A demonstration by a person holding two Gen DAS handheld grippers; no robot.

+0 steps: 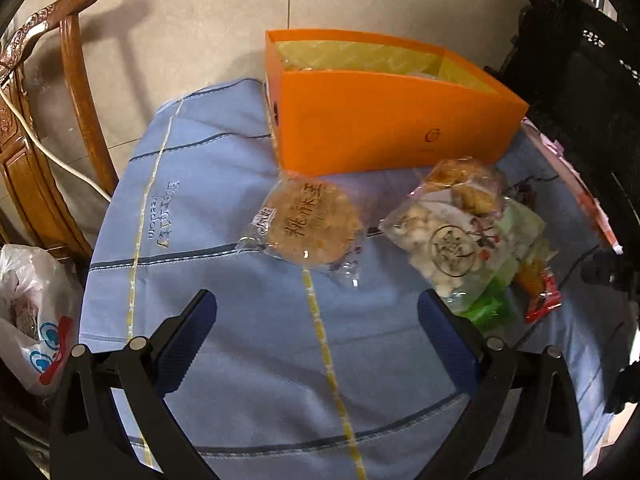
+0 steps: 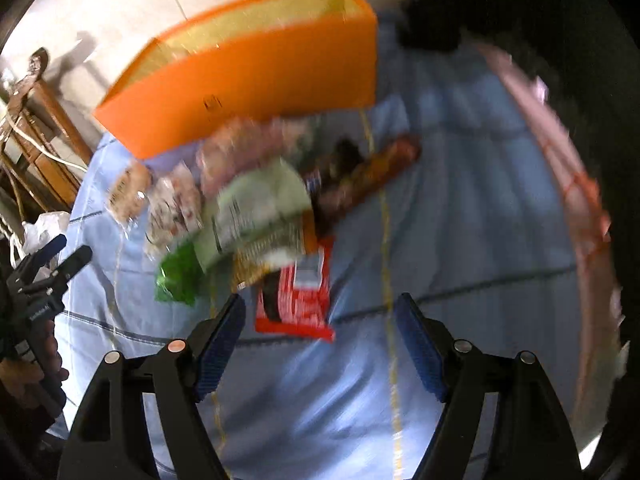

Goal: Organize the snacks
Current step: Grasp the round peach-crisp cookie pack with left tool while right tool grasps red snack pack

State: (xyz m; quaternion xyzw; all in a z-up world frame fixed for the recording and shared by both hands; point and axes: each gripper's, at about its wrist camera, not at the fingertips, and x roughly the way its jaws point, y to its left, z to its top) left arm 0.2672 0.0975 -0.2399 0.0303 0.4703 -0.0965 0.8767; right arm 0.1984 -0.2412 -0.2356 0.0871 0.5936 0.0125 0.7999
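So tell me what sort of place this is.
Probably a home living or dining room: a carved wooden chair, pale tiled floor, and a table under a blue striped cloth bearing packaged snacks.

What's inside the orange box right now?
The orange box stands open on the blue cloth, showing a yellowish inner lining. Its front wall hides the bottom, so whether any snacks lie inside cannot be told.

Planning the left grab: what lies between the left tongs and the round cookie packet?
Only bare blue cloth between the left tongs and cookie packet, per the left wrist view.
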